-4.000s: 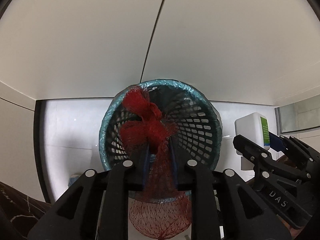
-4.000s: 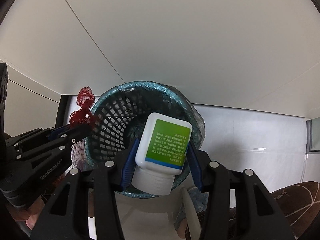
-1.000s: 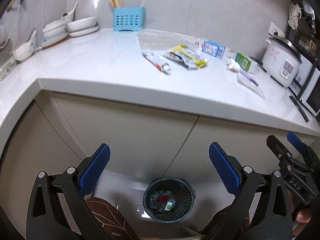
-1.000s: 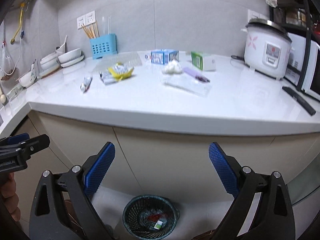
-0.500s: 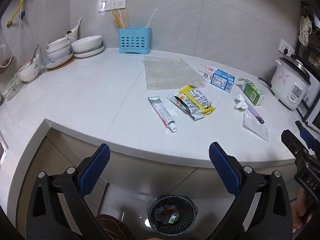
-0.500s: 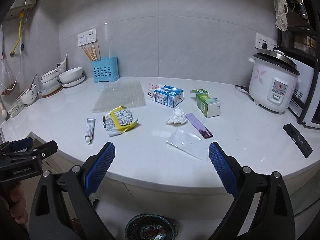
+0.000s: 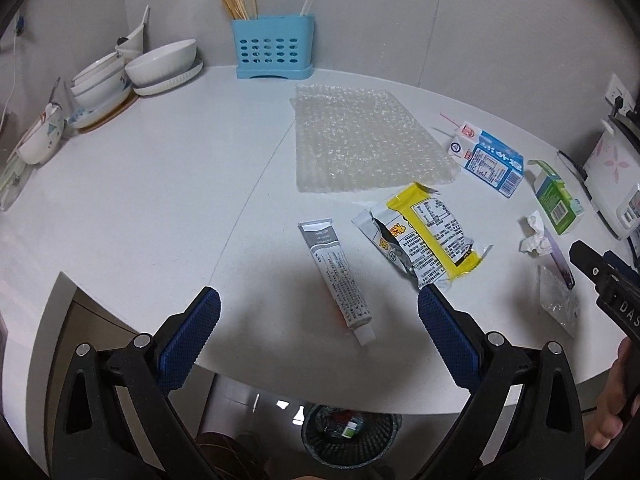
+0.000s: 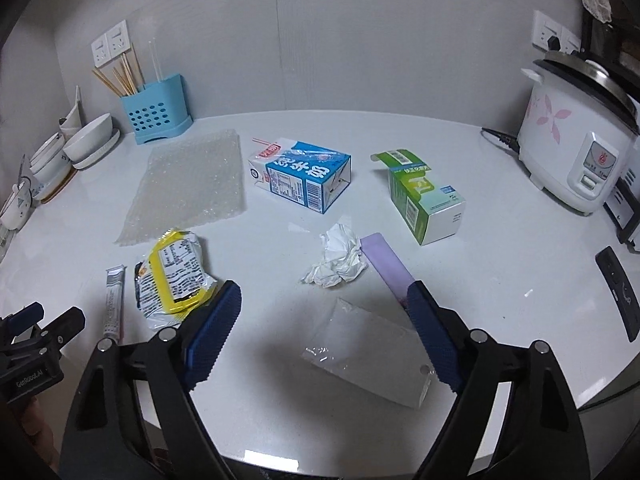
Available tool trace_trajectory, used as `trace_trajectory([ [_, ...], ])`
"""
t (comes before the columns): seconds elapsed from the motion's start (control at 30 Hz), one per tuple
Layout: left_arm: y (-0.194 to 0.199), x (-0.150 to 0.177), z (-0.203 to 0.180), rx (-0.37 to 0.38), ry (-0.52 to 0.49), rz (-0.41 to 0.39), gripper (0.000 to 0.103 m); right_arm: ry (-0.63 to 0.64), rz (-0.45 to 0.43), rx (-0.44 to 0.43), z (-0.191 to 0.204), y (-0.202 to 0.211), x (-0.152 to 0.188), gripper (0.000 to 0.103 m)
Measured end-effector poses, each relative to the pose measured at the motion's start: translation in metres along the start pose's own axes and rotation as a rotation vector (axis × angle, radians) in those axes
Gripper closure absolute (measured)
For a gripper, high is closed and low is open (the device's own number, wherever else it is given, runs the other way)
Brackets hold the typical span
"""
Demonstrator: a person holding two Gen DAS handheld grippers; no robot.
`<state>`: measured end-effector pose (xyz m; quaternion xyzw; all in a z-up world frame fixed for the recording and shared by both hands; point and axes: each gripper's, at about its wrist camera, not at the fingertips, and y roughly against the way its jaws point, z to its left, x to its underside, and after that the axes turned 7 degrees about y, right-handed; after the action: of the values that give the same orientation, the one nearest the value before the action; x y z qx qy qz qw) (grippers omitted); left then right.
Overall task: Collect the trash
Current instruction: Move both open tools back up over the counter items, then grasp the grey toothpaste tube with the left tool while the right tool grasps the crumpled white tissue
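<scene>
White counter (image 7: 160, 208) has replaced the bin in view: both hand-held grippers, left (image 7: 318, 324) and right (image 8: 320, 326), now gape empty, tube (image 7: 338, 276) at twelve o'clock, clear bag (image 8: 372, 360) likewise, next pickups.

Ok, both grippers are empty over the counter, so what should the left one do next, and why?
Probably lower the left gripper onto the tube. Its jaws are wide open and the tube lies right between them, nearest the counter edge. The right gripper, also open, hangs over the clear bag, so each has its own target.
</scene>
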<state>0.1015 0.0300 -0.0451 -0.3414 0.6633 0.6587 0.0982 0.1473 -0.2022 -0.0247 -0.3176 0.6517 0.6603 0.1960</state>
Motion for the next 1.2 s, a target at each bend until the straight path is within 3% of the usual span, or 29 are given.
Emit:
trace_trajectory([
  [0.4, -0.062, -0.014, -0.014, -0.052, -0.012, 0.089, 0.007, -0.048, 0.124, 0.006, -0.016, -0.072, -0.02, 0.046],
  [0.6, -0.074, -0.016, -0.017, -0.071, -0.021, 0.11, 0.016, -0.059, 0.161, 0.018, -0.017, -0.089, -0.023, 0.062],
  [0.7, -0.07, -0.017, -0.017, -0.072, -0.029, 0.111, 0.026, -0.058, 0.171, 0.029, -0.014, -0.093, -0.024, 0.068],
  [0.8, -0.066, -0.017, -0.019, -0.066, -0.041, 0.12, 0.044, -0.058, 0.175, 0.038, -0.013, -0.094, -0.026, 0.08],
  [0.87, -0.064, -0.017, -0.02, -0.067, -0.05, 0.123, 0.065, -0.059, 0.178, 0.043, -0.012, -0.094, -0.027, 0.084],
  [0.97, -0.062, -0.017, -0.022, -0.064, -0.065, 0.124, 0.078, -0.055, 0.182, 0.055, -0.009, -0.095, -0.028, 0.087],
  [1.03, -0.061, -0.016, -0.022, -0.059, -0.071, 0.125, 0.08, -0.064, 0.178, 0.057, -0.01, -0.094, -0.028, 0.093],
  [1.2, -0.056, -0.014, -0.02, -0.04, -0.066, 0.118, 0.081, -0.068, 0.165, 0.057, -0.011, -0.089, -0.028, 0.094],
])
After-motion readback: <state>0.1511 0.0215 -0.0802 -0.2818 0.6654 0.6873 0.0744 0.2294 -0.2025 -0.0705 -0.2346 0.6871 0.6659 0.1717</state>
